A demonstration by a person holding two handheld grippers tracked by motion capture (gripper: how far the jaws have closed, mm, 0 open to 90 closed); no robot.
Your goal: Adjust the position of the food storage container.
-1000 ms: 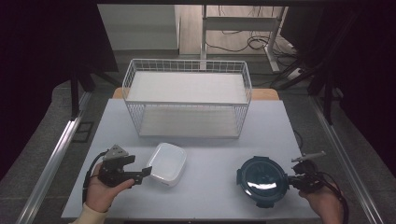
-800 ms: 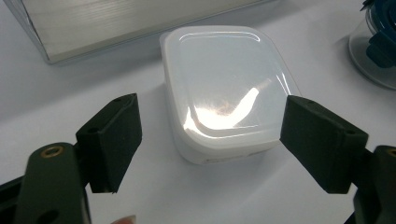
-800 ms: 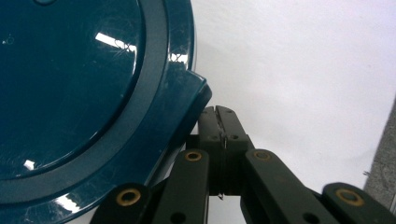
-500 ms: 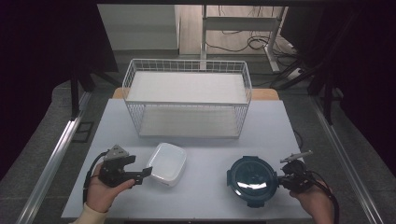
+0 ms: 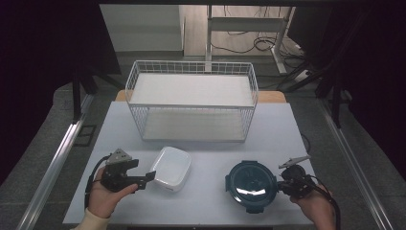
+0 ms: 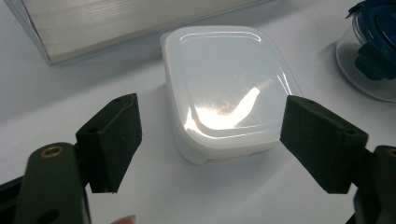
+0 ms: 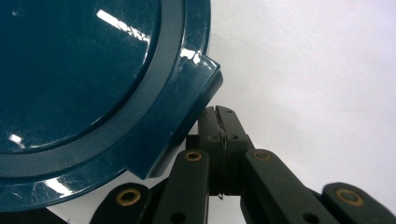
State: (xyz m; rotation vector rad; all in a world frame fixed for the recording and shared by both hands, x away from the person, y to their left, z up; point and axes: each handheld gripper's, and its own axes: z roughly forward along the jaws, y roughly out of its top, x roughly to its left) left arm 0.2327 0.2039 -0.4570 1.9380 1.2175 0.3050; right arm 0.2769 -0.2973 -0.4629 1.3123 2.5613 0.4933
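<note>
1. A pale counter (image 5: pixel 201 201) carries a white wire basket (image 5: pixel 191 100) at its far side, a white square container (image 5: pixel 170 167) left of centre near the front, and a round container with a dark blue lid (image 5: pixel 251 186) to the right of it.

2. The left gripper (image 5: pixel 143 178) sits at the front left of the counter, held in the person's left hand (image 5: pixel 107 196), with its tips pointing right toward the white square container.

3. In the left gripper view the two black jaws stand wide apart – released, holding nothing – and the white square container (image 6: pixel 226 88) lies ahead between them, its glossy lid catching a bright reflection. The jaws are not touching it.

4. Also in that view, the edge of the wire basket (image 6: pixel 116 28) runs along the top left, and part of the round container (image 6: pixel 371 51) shows at the far right, with its clear body and a blue clip.

5. The right gripper (image 5: pixel 282 184) is at the front right, held in the person's right hand (image 5: pixel 316 206), its tips against the right edge of the round container.

6. In the right gripper view the jaws are clenched together with no gap – nothing shows between them. The right gripper (image 7: pixel 223 122) lies just beside a latch tab of the dark blue lid (image 7: pixel 93 84); whether the tips slip under that tab I cannot tell.

7. The two containers stand well apart from each other, and both are clear of the basket.
</note>
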